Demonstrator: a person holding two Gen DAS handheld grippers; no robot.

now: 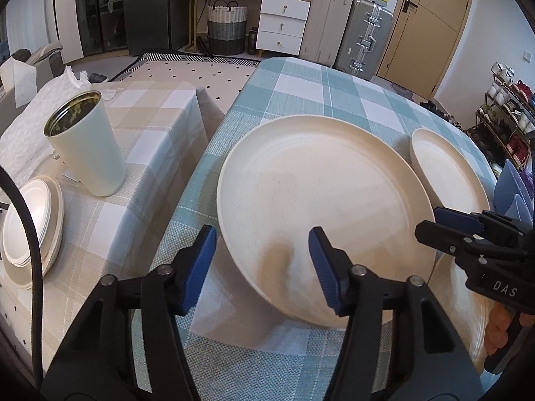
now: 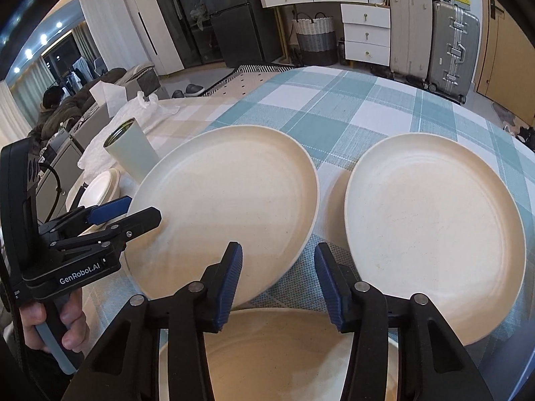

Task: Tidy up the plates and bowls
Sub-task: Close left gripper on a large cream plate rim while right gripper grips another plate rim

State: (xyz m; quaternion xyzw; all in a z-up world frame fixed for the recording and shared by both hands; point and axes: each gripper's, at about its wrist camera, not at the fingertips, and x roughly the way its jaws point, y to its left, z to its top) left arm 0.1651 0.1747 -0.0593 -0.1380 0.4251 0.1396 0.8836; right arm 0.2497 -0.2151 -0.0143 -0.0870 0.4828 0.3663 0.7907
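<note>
Straddling the tilted plate (image 1: pixel 321 207) from both sides: left tongs (image 1: pixel 262 260) span its near-left rim, right tongs (image 2: pixel 276 277) its opposite rim, both part-open, pads not yet pressing, above the tabletop (image 2: pixel 334 107), a second plate (image 2: pixel 434 234) lying alongside.

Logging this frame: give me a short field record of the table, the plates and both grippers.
surface: teal-and-white plaid tablecloth
plates: three cream round plates: tumbler-side plate, far-side plate, nearest plate
overlap: tumbler-side plate's near edge lies over the nearest plate
left gripper: open, astride the tumbler-side plate's rim
right gripper: open, astride that plate's opposite rim
side table: pale green metal tumbler, stack of cream dishes
</note>
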